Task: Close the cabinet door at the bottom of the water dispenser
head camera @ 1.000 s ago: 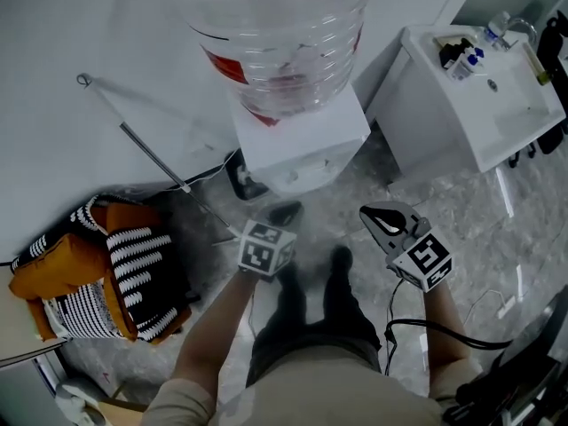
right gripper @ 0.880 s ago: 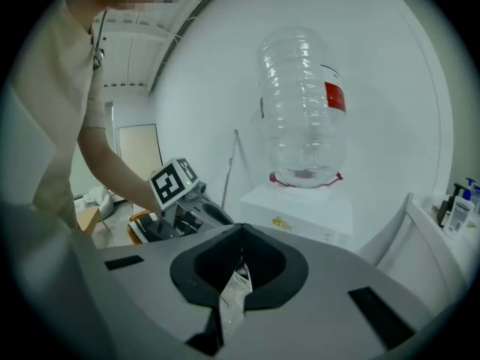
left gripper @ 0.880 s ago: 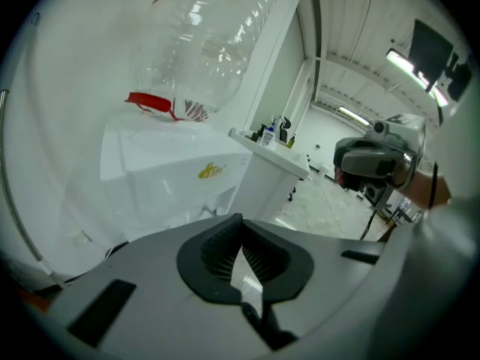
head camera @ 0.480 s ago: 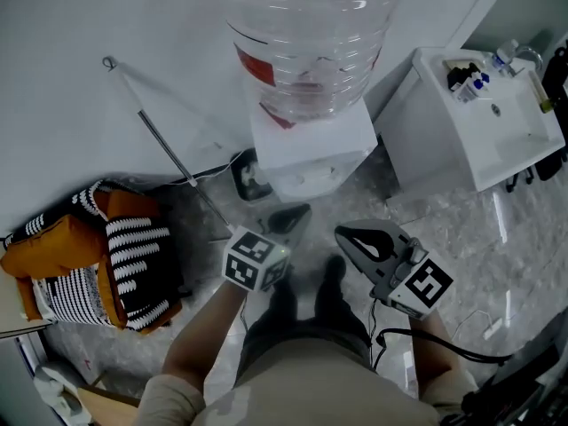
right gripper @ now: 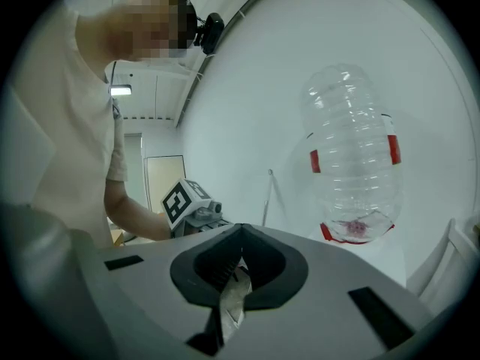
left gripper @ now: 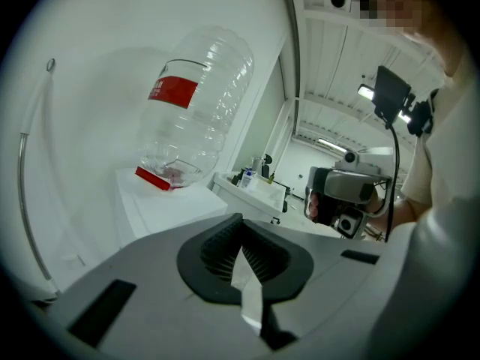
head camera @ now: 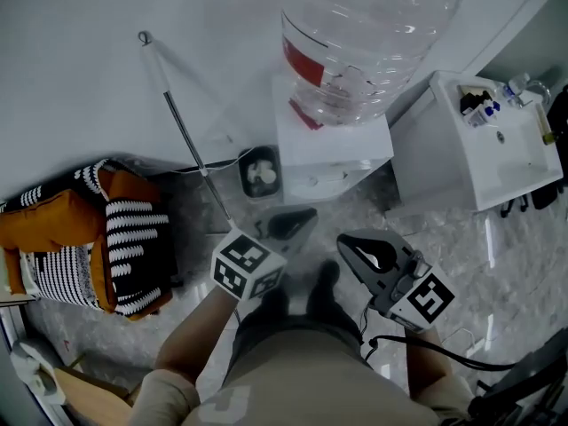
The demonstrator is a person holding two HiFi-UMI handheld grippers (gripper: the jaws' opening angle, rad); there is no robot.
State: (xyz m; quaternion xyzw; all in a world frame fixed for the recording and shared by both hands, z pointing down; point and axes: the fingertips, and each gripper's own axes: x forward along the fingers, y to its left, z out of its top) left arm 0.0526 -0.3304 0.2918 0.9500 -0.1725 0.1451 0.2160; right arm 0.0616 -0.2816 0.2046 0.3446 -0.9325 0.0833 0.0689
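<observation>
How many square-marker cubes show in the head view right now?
2. One cube sits on the left gripper, lower centre-left. The other cube sits on the right gripper, lower right. None looks hidden.

— Item one, legible text?
— Red label (left gripper: pixel 174 91) on the water bottle (head camera: pixel 368 34): I see white print, too small to read.
— Item two?
— Left cube (head camera: pixel 247 266), right cube (head camera: pixel 426 297): square coded markers, no words.
</observation>
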